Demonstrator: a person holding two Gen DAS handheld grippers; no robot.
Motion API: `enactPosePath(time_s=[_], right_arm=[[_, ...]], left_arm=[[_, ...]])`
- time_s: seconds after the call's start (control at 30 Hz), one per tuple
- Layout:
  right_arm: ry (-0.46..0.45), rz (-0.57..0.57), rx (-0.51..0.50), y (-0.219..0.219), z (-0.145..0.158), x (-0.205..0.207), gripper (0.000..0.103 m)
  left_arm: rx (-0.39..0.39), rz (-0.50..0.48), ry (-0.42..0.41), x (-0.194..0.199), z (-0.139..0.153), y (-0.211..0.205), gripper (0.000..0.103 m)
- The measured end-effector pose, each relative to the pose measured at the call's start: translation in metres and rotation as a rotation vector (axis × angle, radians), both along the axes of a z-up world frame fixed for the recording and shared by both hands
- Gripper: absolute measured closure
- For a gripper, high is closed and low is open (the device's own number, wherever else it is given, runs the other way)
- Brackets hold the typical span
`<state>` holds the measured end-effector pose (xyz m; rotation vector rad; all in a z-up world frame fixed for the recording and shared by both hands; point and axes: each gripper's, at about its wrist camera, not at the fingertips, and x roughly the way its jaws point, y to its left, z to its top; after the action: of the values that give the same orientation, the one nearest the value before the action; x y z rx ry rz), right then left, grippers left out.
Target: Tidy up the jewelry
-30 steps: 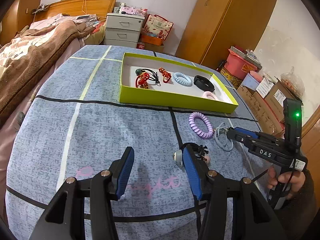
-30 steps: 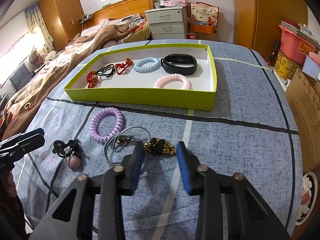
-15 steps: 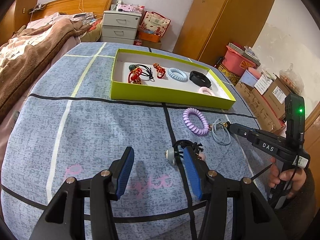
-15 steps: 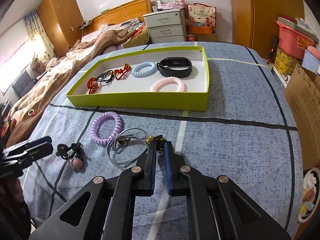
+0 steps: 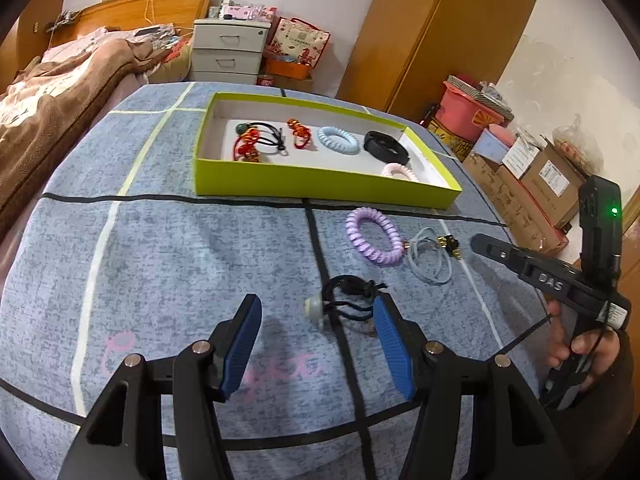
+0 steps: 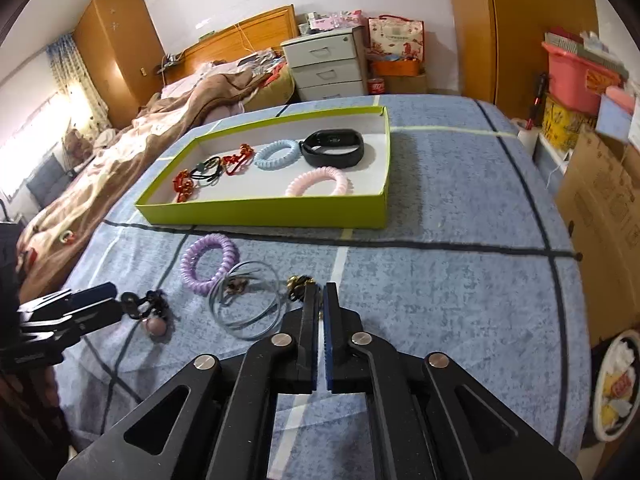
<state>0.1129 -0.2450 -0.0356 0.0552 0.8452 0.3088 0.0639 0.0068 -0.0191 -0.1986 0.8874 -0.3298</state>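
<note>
A green tray point(image 5: 320, 190) point(image 6: 264, 214) holds red ornaments, a black hair tie, a light blue coil tie point(image 6: 277, 154), a black band point(image 6: 332, 148) and a pink coil tie point(image 6: 318, 182). On the blue cloth lie a purple coil tie point(image 5: 374, 236) point(image 6: 209, 264), a grey cord loop point(image 5: 430, 262) point(image 6: 246, 300) and a black hair tie with a pale bead point(image 5: 344, 304) point(image 6: 150, 312). My left gripper point(image 5: 318, 340) is open, just short of that black tie. My right gripper point(image 6: 320, 300) is shut on a gold and black ornament point(image 6: 298, 286) point(image 5: 450, 244).
A bed with a brown blanket point(image 6: 160, 132) lies to the left of the table. A white drawer unit point(image 5: 228, 52) stands behind the table. Cardboard boxes point(image 5: 536, 184) and a pink bin point(image 5: 468, 114) line the right side by a wooden wardrobe.
My right gripper closed from open onto the gold and black ornament. My left gripper drew back slightly from the tray and stayed open by the black hair tie.
</note>
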Motion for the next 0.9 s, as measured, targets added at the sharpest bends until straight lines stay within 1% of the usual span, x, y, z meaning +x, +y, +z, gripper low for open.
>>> enactPosePath(time_s=[0.07, 0.1, 0.3, 0.5, 0.53, 0.57, 0.6, 0.73, 0.83, 0.9], right_arm=[[-0.002, 0.031, 0.006, 0.004, 0.0, 0.003, 0.07], [0.004, 0.034, 0.004, 0.005, -0.001, 0.005, 0.067], [0.054, 0.043, -0.064, 0.016, -0.014, 0.017, 0.067], [0.037, 0.051, -0.111, 0.021, -0.015, 0.018, 0.067], [0.033, 0.055, -0.13, 0.023, -0.015, 0.017, 0.069], [0.029, 0.054, -0.146, 0.024, -0.015, 0.016, 0.08], [0.029, 0.057, -0.148, 0.025, -0.016, 0.015, 0.081], [0.032, 0.051, -0.143, 0.023, -0.015, 0.013, 0.082], [0.022, 0.011, -0.142, 0.017, -0.013, 0.011, 0.082], [0.01, -0.019, -0.106, 0.009, -0.009, 0.009, 0.083]], left_arm=[[0.0, -0.008, 0.001, 0.0, 0.0, -0.003, 0.043], [0.001, -0.012, 0.003, 0.0, 0.0, -0.005, 0.043], [0.003, -0.014, 0.008, -0.001, -0.001, -0.008, 0.043], [0.004, -0.005, 0.01, -0.001, -0.001, -0.006, 0.043], [0.006, -0.003, 0.012, -0.001, -0.001, -0.006, 0.043], [0.006, -0.006, 0.011, -0.002, -0.001, -0.006, 0.043], [0.005, -0.01, 0.01, -0.001, -0.001, -0.007, 0.043], [0.009, -0.016, 0.013, -0.002, -0.002, -0.008, 0.043], [0.046, -0.025, 0.008, -0.002, -0.002, -0.014, 0.042], [0.041, -0.035, 0.01, -0.001, -0.003, -0.017, 0.042]])
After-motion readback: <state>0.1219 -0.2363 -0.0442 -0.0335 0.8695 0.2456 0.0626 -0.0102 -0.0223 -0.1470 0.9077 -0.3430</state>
